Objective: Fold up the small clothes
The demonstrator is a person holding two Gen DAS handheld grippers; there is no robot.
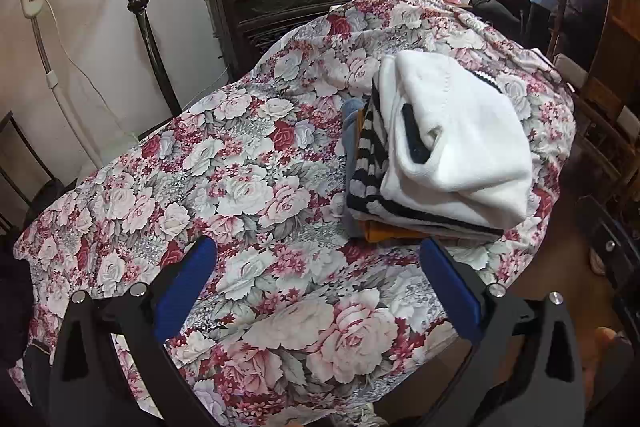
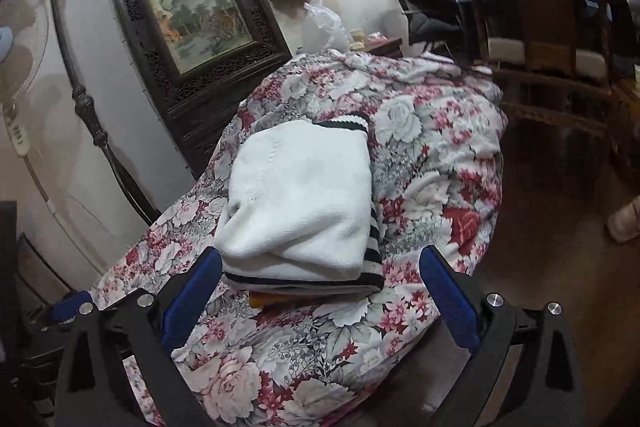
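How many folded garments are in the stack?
4 visible: white top uppermost, striped one under it, blue-grey one peeking out at the stack's left, orange one near the bottom. More may be hidden.

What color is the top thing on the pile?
White top garment, clearest in the right wrist view.

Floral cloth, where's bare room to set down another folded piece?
The floral cloth lies bare left of the stack of folded clothes, out to the wall-side edge, and in front of it toward the open left tongs. The stack crowds the right edge.
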